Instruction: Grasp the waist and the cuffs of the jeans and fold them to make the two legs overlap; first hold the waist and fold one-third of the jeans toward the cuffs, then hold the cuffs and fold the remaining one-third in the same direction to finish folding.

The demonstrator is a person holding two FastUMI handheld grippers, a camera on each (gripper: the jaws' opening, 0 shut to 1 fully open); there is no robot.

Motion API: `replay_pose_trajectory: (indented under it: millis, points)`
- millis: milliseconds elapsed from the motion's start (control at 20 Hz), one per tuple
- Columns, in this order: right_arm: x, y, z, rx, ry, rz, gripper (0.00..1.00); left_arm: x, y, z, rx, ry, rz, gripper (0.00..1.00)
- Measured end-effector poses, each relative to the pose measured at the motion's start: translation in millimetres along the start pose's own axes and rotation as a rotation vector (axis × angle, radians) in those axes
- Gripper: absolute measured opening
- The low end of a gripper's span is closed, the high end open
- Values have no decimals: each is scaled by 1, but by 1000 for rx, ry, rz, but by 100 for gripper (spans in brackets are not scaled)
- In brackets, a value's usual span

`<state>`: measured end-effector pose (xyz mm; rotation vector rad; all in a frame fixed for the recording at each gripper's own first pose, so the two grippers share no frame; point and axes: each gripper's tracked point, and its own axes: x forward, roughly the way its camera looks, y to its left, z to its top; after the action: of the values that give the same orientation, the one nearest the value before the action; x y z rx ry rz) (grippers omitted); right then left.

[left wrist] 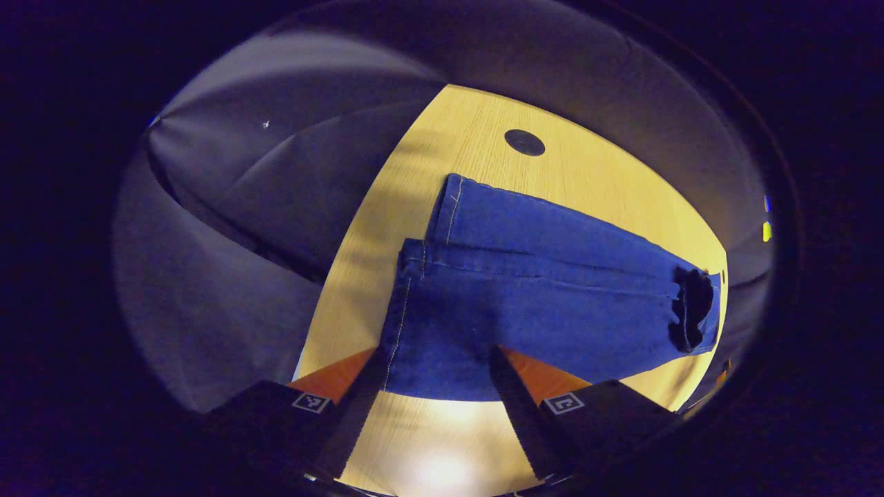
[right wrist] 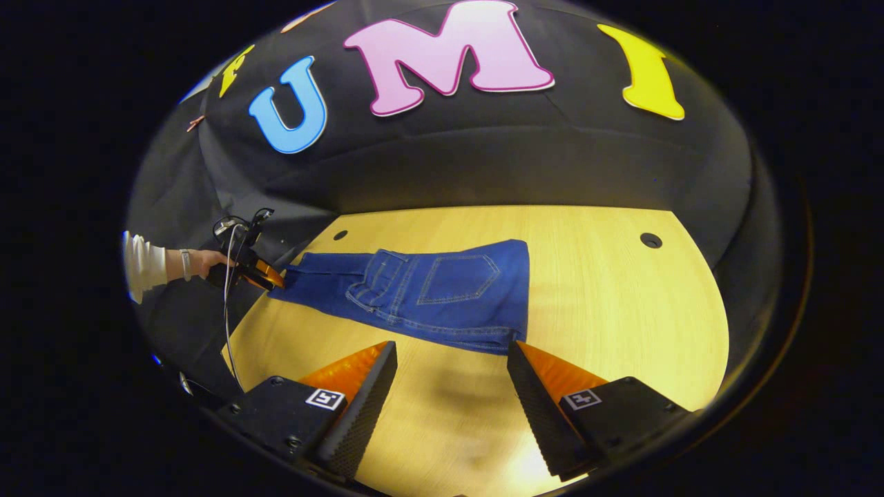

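The blue jeans lie flat on the yellow wooden table, legs overlapping. The waist part is folded over the legs, back pocket up and waistband facing the cuffs. In the left gripper view the jeans stretch away to the right, with the two cuffs nearest me, slightly offset. My left gripper is open and hovers over the cuff end with cloth showing between its fingers; it also shows far left as the left gripper, held by a hand. My right gripper is open, just short of the jeans' near edge.
The table has round black caps near its far edge. Bare table lies under my right gripper and to the right of the fold. A white sleeve and a hanging cable are at the table's left end.
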<state>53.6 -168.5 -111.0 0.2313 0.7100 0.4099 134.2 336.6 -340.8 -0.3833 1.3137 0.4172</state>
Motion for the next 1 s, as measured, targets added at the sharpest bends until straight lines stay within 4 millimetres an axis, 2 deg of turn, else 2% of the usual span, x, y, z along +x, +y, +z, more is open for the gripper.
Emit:
replay_pose_trajectory:
  millis: [150,200,300,500,550,650,750,850,950,1000]
  points:
    - [5,-1,1,13,10,8,98,9,6,-1,119,42,80,100]
    - [6,2,2,17,14,17,98,2,5,-7,136,69,81,100]
    - [7,4,2,22,20,32,99,6,2,-1,146,32,61,100]
    - [7,5,-2,5,35,38,98,6,-7,1,113,-26,9,93]
    - [4,4,-2,3,36,39,98,4,-14,4,99,-50,-15,79]
    - [3,3,-1,11,41,45,98,7,-15,8,27,-91,24,18]
    - [3,5,3,23,35,53,98,1,-15,10,20,-92,44,7]
    - [-1,4,13,27,13,50,98,-7,-30,16,17,-126,5,7]
    - [-4,1,22,54,-7,46,98,-32,-56,30,23,-193,-86,6]
    - [-4,-1,25,63,-16,43,98,-52,-74,34,35,-231,-131,6]
